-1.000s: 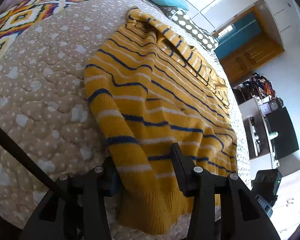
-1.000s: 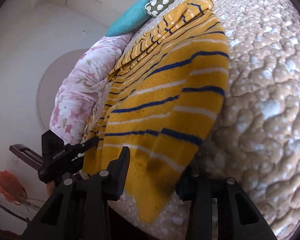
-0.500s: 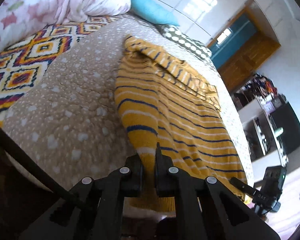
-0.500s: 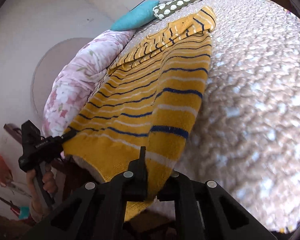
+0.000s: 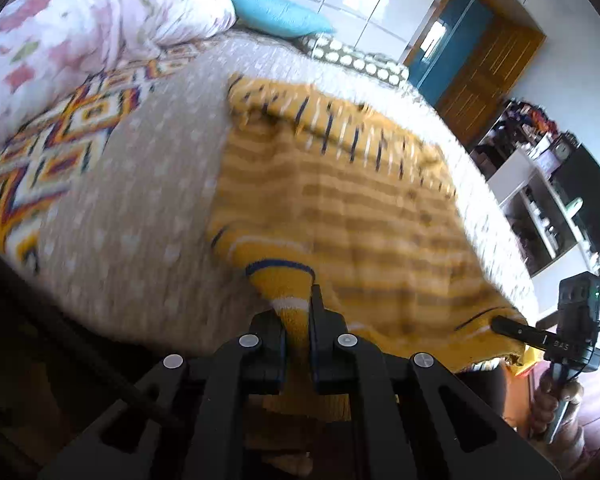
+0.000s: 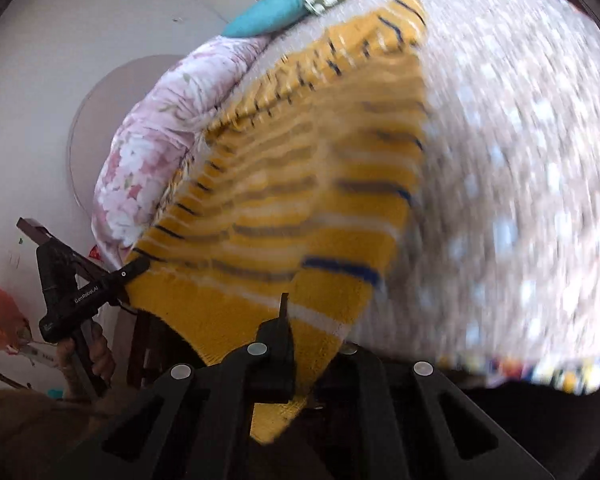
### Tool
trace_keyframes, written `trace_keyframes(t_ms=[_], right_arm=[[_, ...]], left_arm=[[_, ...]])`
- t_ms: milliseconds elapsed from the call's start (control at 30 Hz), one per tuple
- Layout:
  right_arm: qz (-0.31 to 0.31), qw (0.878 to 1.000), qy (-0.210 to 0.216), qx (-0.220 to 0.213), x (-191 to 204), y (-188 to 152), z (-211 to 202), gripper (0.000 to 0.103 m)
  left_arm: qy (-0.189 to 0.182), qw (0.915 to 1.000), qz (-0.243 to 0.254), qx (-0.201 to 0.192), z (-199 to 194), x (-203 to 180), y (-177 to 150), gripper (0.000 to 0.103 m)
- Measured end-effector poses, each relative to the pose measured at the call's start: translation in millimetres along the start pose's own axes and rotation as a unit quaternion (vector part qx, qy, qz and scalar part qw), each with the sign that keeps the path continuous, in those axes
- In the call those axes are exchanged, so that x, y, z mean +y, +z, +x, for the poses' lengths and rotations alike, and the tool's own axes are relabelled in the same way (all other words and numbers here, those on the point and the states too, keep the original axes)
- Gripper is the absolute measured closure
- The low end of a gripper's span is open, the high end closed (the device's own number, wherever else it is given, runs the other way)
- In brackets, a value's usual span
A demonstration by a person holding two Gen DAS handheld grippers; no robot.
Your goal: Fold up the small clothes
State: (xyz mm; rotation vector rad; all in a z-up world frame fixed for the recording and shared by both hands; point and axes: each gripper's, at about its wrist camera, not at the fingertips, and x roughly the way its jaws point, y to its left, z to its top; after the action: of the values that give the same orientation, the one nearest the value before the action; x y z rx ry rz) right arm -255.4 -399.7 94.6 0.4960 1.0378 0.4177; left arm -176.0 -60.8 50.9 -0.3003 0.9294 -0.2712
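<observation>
Motion blur smears the stripes of the yellow knit sweater (image 5: 340, 200) and the dotted quilt on the bed (image 5: 140, 184), hiding their fine texture. Your left gripper (image 5: 298, 320) is clamped on one hem corner, your right gripper (image 6: 300, 336) on the other. A second ago both stood open over the sweater lying flat; now its near edge is raised.

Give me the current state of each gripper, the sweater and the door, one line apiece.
left gripper: shut on the sweater's hem corner.
right gripper: shut on the other hem corner.
sweater: yellow striped, hem lifted off the bed, far end resting on it, sleeves folded in.
door: open.
</observation>
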Motion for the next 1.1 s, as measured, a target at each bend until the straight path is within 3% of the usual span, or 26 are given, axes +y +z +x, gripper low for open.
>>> trace_keyframes(t_ms=[200, 367, 600, 800, 900, 967, 1000, 1033, 1100], right_arm=[[-0.007, 0.998, -0.004, -0.064, 0.0, 102.6, 23.4, 0.096], [0.013, 0.994, -0.027, -0.101, -5.5, 178.1, 53.0, 0.096], [0.063, 0.992, -0.050, -0.099, -22.2, 249.3, 91.3, 0.096], [0.096, 0.990, -0.071, -0.076, -54.4, 283.4, 128.4, 0.093], [0.144, 0.986, -0.062, -0.058, -81.7, 297.1, 148.7, 0.078], [0.165, 0.983, -0.052, -0.059, -94.6, 303.5, 156.4, 0.064], [0.178, 0.981, -0.045, -0.062, -100.9, 307.0, 159.2, 0.061], [0.190, 0.979, -0.038, -0.067, -106.9, 309.9, 161.5, 0.055], [0.204, 0.976, -0.027, -0.074, -114.7, 314.6, 163.7, 0.053]], left_arm=[[0.018, 0.9990, 0.008, -0.039, 32.2, -8.1, 103.6, 0.095], [0.022, 0.9987, -0.031, -0.033, 86.1, 2.2, 185.4, 0.095], [0.052, 0.9979, -0.037, -0.007, 148.0, 4.9, 238.1, 0.095], [0.038, 0.9962, -0.070, 0.035, 196.9, 21.6, 272.6, 0.090], [-0.002, 0.9908, -0.124, 0.052, 218.6, 40.8, 283.9, 0.079], [-0.027, 0.9873, -0.151, 0.040, 221.6, 49.9, 288.4, 0.059], [-0.025, 0.9866, -0.159, 0.029, 219.8, 52.2, 289.8, 0.051], [-0.015, 0.9856, -0.168, 0.011, 217.2, 56.6, 292.2, 0.036], [-0.001, 0.9832, -0.182, -0.009, 214.3, 65.9, 295.6, 0.032]])
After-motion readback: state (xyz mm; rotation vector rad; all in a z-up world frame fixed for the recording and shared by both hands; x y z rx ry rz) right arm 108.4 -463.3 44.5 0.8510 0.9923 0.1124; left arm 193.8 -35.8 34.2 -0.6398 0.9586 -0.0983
